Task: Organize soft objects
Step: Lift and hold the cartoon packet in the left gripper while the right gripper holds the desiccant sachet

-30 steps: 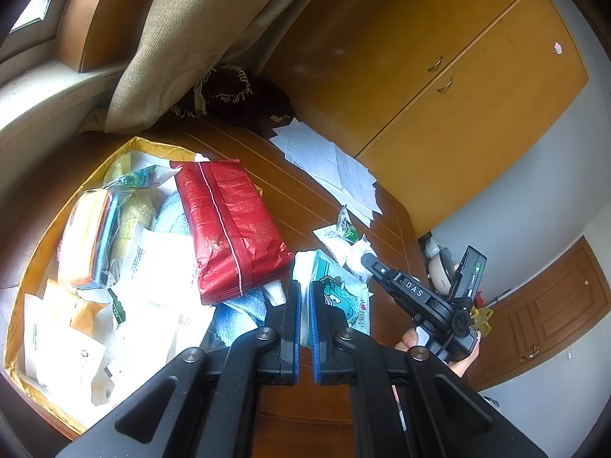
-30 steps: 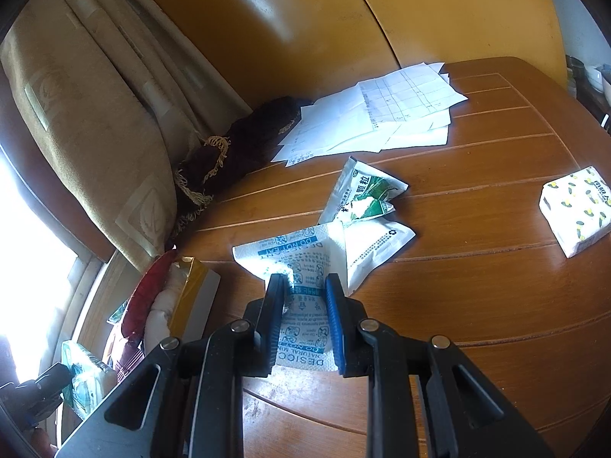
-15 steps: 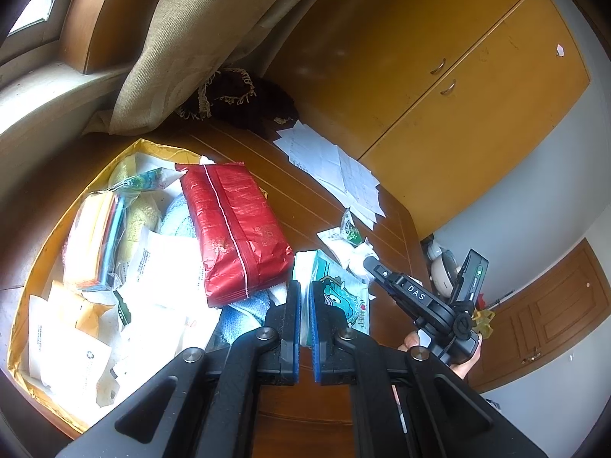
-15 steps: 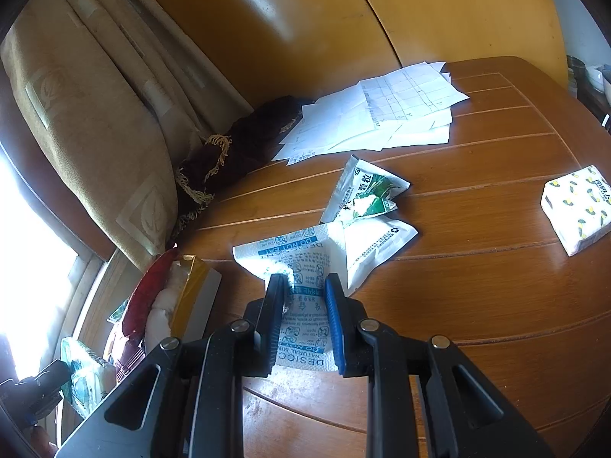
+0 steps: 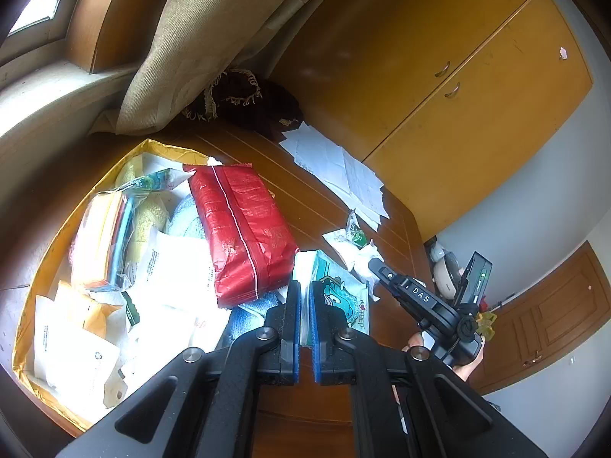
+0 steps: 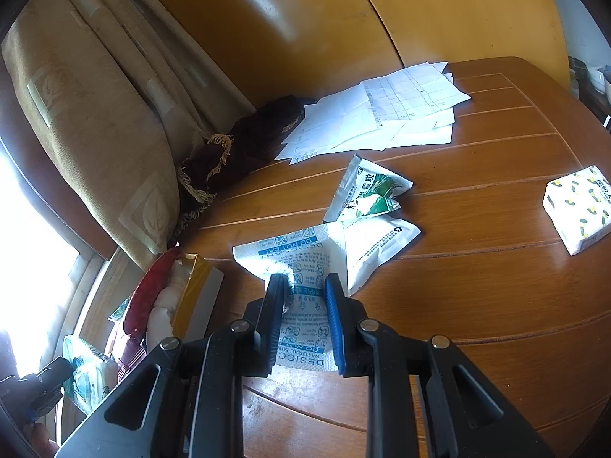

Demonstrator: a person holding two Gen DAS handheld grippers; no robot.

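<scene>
My left gripper (image 5: 304,290) is shut on a white-and-teal tissue pack (image 5: 336,290) held beside a yellow-rimmed box (image 5: 57,252) full of soft packets, with a red pack (image 5: 240,233) on top. My right gripper (image 6: 305,286) straddles a white desiccant sachet (image 6: 298,259) lying on the wooden table (image 6: 477,305); its jaws stand a little apart against the sachet's sides. A green-and-white packet (image 6: 366,191) and a plain white packet (image 6: 378,246) lie just beyond. The right gripper also shows in the left wrist view (image 5: 376,267).
A yellow-patterned tissue pack (image 6: 578,210) lies at the table's right. Loose papers (image 6: 385,118) and a dark fringed cloth (image 6: 233,145) lie at the back. A beige curtain (image 6: 95,114) hangs on the left. Wooden cupboards (image 5: 458,76) stand behind the table.
The left gripper with the tissue pack has shifted slightly over the box. The right gripper has stayed over the desiccant sachet.
</scene>
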